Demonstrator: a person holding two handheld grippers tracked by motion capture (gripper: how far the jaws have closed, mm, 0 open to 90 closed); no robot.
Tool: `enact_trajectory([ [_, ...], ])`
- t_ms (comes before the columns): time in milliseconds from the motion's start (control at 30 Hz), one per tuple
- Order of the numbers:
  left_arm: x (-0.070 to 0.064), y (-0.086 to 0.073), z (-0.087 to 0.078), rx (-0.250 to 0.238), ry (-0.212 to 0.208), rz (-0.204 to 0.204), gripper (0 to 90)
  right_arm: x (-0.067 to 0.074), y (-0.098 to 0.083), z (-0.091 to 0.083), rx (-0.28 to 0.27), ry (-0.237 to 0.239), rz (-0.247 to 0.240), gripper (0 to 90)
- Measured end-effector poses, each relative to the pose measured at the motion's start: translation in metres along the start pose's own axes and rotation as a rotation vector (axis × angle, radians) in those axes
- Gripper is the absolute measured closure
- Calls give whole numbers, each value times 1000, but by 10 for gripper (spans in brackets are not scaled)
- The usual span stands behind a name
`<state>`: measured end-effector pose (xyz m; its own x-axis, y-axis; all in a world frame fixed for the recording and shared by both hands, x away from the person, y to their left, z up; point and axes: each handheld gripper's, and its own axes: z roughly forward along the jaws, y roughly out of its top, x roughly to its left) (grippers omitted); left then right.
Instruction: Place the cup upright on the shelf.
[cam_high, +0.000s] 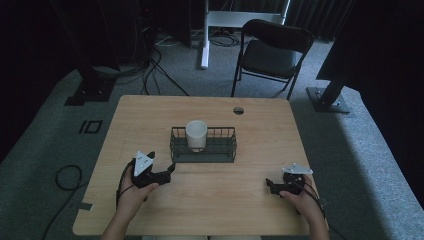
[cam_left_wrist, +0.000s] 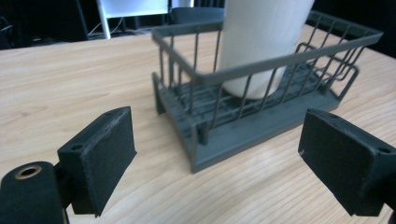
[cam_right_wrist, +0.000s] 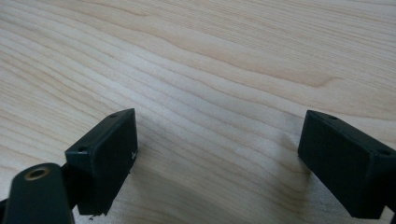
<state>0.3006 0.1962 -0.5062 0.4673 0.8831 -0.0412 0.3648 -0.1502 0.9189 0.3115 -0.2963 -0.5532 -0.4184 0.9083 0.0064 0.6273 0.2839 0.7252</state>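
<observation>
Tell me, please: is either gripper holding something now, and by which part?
Nothing is held. The left gripper and the right gripper both have open jaws with only bare table between them.

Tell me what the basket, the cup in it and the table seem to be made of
The basket looks like dark green-grey coated metal wire: thin rigid bars, matte, with a solid-looking base. The cup is plain white and smooth; ceramic or plastic, the look leaves it open. The table shows light wood grain with a faint sheen, likely laminate or veneer.
</observation>
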Motion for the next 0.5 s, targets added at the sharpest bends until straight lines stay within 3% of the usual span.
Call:
enact_trajectory([
  [133, 7, -10, -4, 28, 21, -14, 111, 0, 0, 0, 0, 0, 0, 115],
  [333, 19, -21, -13, 104, 142, -23, 111, 0, 0, 0, 0, 1, 0, 115],
  [400, 25, -24, -15, 118, 157, -53, 111, 0, 0, 0, 0, 1, 0, 115],
  [500, 32, -27, -18, 139, 175, -69, 111, 0, 0, 0, 0, 0, 0, 115],
])
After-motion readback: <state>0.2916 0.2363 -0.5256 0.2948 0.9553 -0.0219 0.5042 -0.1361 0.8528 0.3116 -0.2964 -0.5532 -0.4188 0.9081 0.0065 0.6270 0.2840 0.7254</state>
